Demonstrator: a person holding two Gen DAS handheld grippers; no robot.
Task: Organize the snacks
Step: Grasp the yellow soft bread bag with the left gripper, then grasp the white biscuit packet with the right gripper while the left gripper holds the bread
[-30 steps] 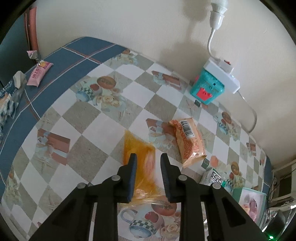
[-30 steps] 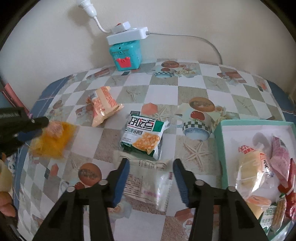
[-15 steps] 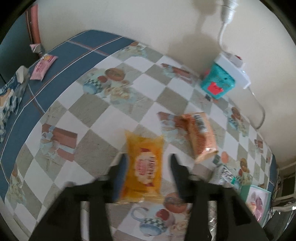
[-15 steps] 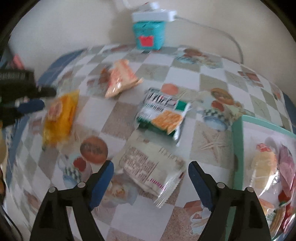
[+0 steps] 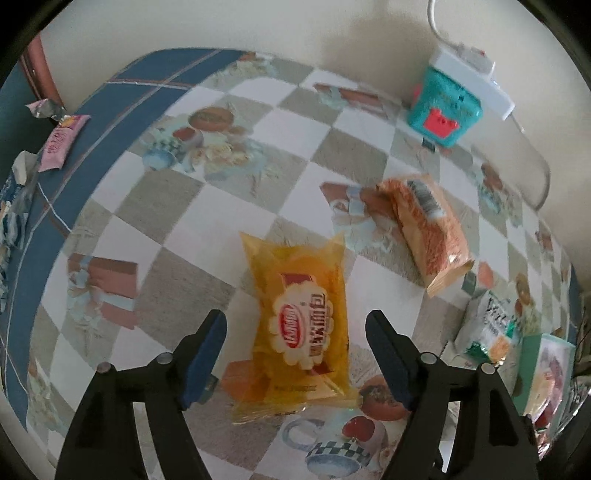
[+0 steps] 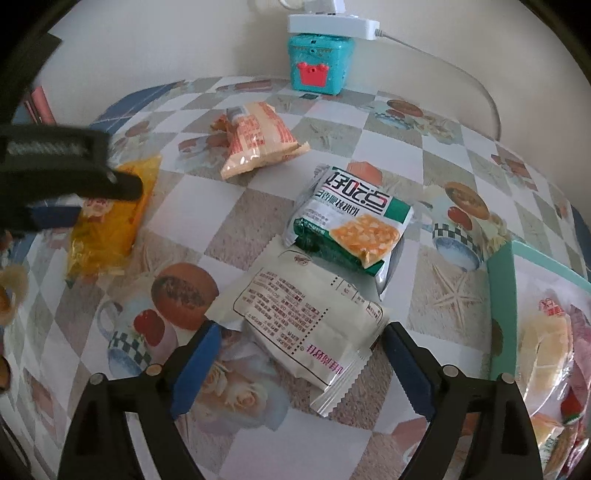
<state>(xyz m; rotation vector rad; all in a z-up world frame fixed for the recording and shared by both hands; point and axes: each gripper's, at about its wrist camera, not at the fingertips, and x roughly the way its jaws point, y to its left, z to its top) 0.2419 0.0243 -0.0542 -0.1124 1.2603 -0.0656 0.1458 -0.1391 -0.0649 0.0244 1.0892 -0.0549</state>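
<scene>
A: Containers, item one: green tray [image 6: 501, 291], right edge of the checked tablecloth [image 6: 258, 206]. Contents?

B: Several wrapped snacks, piled. One pale yellow bun-like pack [image 6: 546, 332] is plain; the rest are pinkish and red wrappers, too distorted to list singly. In the left wrist view the same tray [image 5: 532, 354] shows at far right.

A: Item two: teal box [image 6: 319, 62] by the wall.

B: Closed, red crab motif on its front, a white power strip [image 6: 332, 24] lying on top. Contents cannot be told.

A: Loose snacks on the cloth?

B: Yellow packet [image 5: 301, 325], flat, lengthwise between the left gripper's fingers. Orange packet [image 5: 430, 229], near it toward the wall. Green-and-white cracker pack [image 6: 351, 218], centre, its near end overlapping the white packet [image 6: 310, 321], which lies printed back upward. Pink packet [image 5: 61, 142] well apart on the blue border.

A: Left gripper [image 5: 295, 332], pose and jaws?

B: Pointing steeply down over the yellow packet. Jaws have just been opening; they stand clear of the wrapper on both sides, gripping nothing.

A: Right gripper [image 6: 301, 345]?

B: Also angled steeply down, above the white packet. Jaws have just been opening, spread wide, one finger at each side of the packet; no grip visible.
</scene>
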